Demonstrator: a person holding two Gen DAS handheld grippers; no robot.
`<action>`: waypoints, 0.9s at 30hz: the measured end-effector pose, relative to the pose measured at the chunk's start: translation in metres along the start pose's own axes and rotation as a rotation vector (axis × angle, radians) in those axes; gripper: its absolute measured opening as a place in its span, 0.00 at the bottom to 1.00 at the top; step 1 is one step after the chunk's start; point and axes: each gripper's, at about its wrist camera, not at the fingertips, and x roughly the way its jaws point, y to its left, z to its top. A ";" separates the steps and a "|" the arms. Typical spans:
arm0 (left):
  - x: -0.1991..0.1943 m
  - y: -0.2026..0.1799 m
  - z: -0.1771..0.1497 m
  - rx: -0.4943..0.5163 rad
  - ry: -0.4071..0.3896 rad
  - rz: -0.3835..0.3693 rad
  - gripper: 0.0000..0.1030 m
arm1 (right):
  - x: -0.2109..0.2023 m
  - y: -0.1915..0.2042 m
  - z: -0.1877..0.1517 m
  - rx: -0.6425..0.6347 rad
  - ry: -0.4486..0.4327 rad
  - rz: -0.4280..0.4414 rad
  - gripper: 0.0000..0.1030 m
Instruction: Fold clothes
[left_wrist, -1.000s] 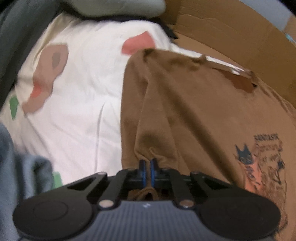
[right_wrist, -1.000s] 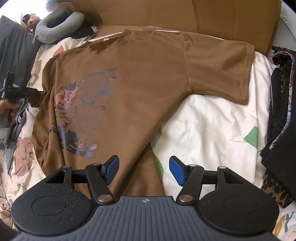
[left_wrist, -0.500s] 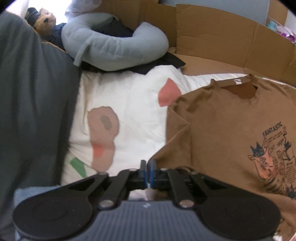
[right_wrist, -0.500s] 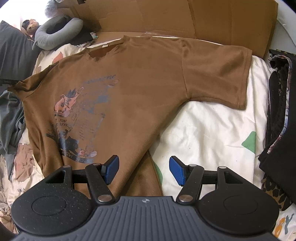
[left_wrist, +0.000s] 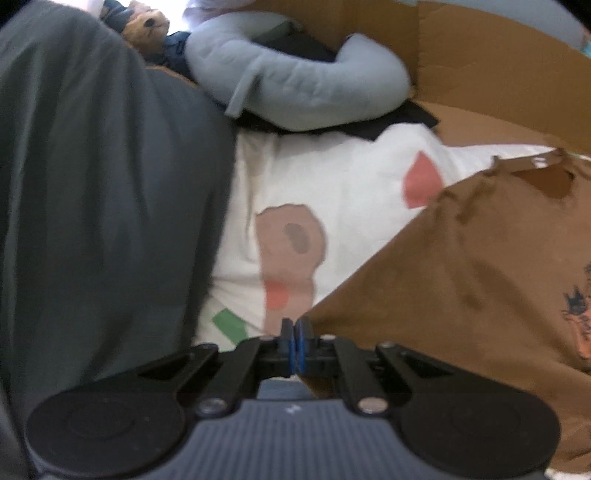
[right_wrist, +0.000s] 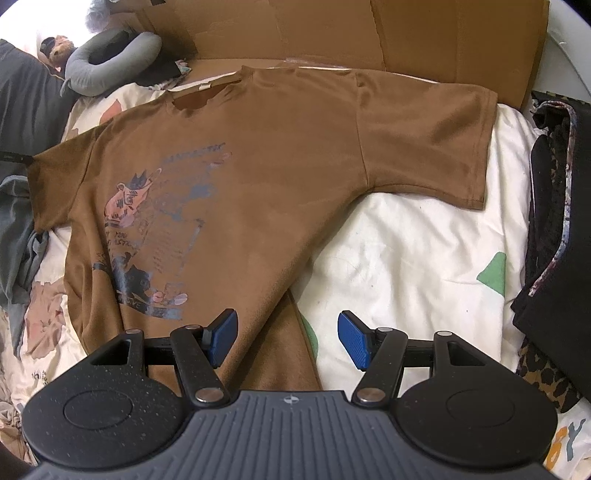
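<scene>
A brown T-shirt (right_wrist: 280, 177) with a blue and pink cartoon print lies spread front up on a white patterned bedsheet (right_wrist: 406, 258). My left gripper (left_wrist: 295, 332) is shut on the tip of the shirt's sleeve (left_wrist: 424, 280) and holds it lifted and stretched out sideways over the sheet. In the right wrist view that same sleeve (right_wrist: 48, 173) is drawn taut at the far left. My right gripper (right_wrist: 284, 336) stands open low over the shirt's bottom hem (right_wrist: 280, 365), with nothing pressed between its blue pads (right_wrist: 221, 332).
A grey neck pillow (left_wrist: 295, 85) and a plush toy (left_wrist: 144, 22) lie at the head of the bed. Cardboard panels (right_wrist: 332, 33) stand behind the shirt. Dark grey fabric (left_wrist: 92, 203) fills the left. A pile of dark patterned clothes (right_wrist: 554, 221) sits at the right.
My left gripper has lifted and pulled the sleeve outward to the left, unfolding it from the shirt's body until it stretches taut. The right gripper has stayed still.
</scene>
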 end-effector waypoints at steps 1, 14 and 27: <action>0.004 0.002 0.000 -0.003 0.008 0.008 0.02 | 0.001 0.000 0.000 -0.001 0.003 -0.002 0.65; 0.072 0.009 0.008 0.019 0.089 0.111 0.02 | 0.008 -0.007 0.001 0.003 0.034 -0.023 0.65; 0.100 -0.019 0.001 -0.001 0.101 0.183 0.19 | 0.011 -0.015 -0.013 0.021 0.066 -0.044 0.65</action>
